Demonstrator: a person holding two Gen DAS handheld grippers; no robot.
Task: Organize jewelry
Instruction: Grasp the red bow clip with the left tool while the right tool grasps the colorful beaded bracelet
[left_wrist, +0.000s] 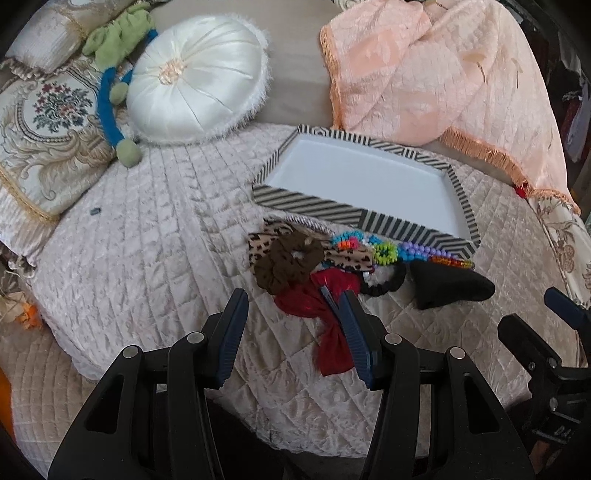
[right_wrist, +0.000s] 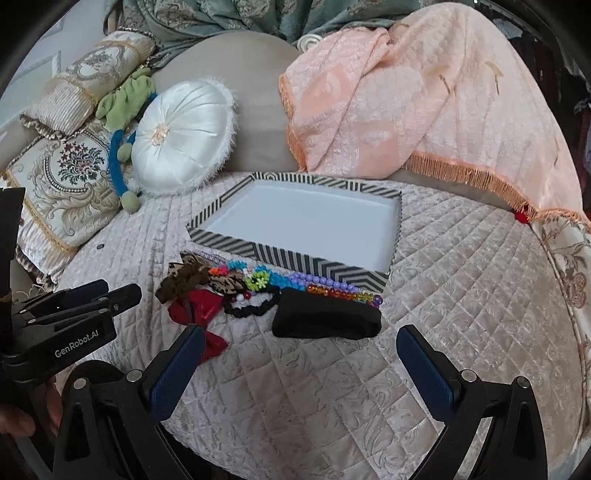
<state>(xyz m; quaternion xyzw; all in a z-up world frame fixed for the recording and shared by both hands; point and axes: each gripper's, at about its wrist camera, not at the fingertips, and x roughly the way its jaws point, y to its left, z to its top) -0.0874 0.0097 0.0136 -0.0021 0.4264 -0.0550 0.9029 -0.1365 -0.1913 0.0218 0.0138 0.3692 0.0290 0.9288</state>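
Nothing has been placed in the striped box (right_wrist: 280, 254) yet; the pile of beads and scrunchies (right_wrist: 258, 291) is left beside it, with both the left hand-held gripper (left_wrist: 291, 325) and the right hand-held gripper (right_wrist: 299, 365) held wide and empty.

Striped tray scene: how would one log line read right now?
black-and-white striped tray: empty | left gripper: open | right gripper: open | pile beside tray

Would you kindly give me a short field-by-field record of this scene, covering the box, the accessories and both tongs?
surface: quilted bedspread
box: striped box, open, white inside, nothing in it
pile: against the box's near wall
pile items: brown scrunchie, red cloth, black scrunchie, bead strands, black pouch
left tongs: open, nothing held, right finger over the red cloth
right tongs: open, nothing held, short of the black pouch
background: white cushion, peach blanket
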